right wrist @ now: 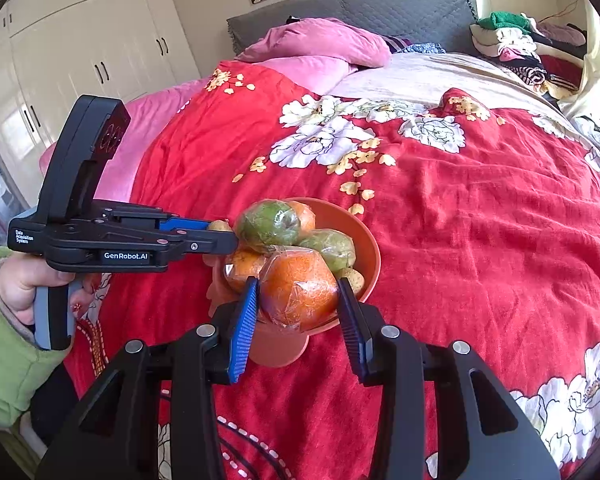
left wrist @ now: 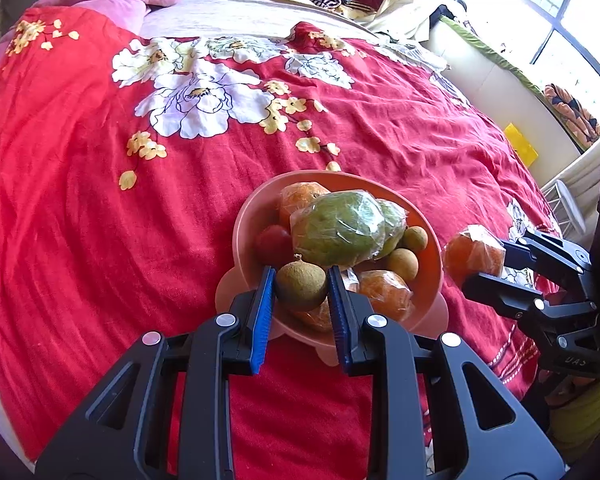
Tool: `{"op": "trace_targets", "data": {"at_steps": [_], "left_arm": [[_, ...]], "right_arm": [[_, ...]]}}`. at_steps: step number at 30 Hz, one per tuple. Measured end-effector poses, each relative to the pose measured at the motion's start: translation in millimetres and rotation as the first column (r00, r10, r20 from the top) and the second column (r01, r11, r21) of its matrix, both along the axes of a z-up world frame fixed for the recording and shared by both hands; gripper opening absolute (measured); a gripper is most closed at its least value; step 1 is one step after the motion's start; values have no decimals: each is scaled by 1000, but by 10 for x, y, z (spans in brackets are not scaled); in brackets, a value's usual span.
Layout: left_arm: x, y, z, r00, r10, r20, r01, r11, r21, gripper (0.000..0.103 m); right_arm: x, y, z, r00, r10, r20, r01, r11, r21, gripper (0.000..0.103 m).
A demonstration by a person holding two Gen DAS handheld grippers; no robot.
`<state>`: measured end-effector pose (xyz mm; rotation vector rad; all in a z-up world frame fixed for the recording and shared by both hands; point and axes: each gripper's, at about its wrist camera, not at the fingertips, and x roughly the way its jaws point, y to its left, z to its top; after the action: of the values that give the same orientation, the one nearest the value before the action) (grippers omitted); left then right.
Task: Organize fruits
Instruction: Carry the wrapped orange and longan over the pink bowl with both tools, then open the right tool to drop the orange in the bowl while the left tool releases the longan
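An orange-pink bowl sits on the red floral bedspread and holds wrapped green fruits, wrapped oranges, a red fruit and small brown longans. My left gripper is shut on a brown longan just above the bowl's near rim. My right gripper is shut on a plastic-wrapped orange beside the bowl; in the left wrist view the orange hangs just right of the bowl.
Pink pillows lie at the head of the bed. Folded clothes are piled at the far corner. White wardrobes stand to the left. A window and a yellow item are off the bed's right side.
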<state>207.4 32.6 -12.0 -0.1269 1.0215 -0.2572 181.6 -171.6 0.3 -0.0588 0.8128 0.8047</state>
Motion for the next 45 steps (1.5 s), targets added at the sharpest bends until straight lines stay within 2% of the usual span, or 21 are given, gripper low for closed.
{"op": "trace_targets", "data": {"at_steps": [13,24,30,41,45], "left_arm": [[35,43,-44,1000,10,4,-10,1000,-11,19],[41,62,-55,1000,15,3,-15,1000,-17,19],[42,65,-57,1000,16,3,-16,1000,-17,19],[43,63,-61,1000,16,1,-16,1000,-19,19],[49,64,-62,1000,18,5,-17,1000,-21,19]], "right_arm": [[-19,92,-104,1000,21,-17,-22,999,-26,38],[-24,210,-162,999,22,23,-20,995,-95,38],[-17,217,-199,1000,17,19,-15,995,-101,40],[-40,151,-108,1000,-4,26,6,998,-63,70],[-58,112,-92,1000,-19,23,20,998,-51,76]]}}
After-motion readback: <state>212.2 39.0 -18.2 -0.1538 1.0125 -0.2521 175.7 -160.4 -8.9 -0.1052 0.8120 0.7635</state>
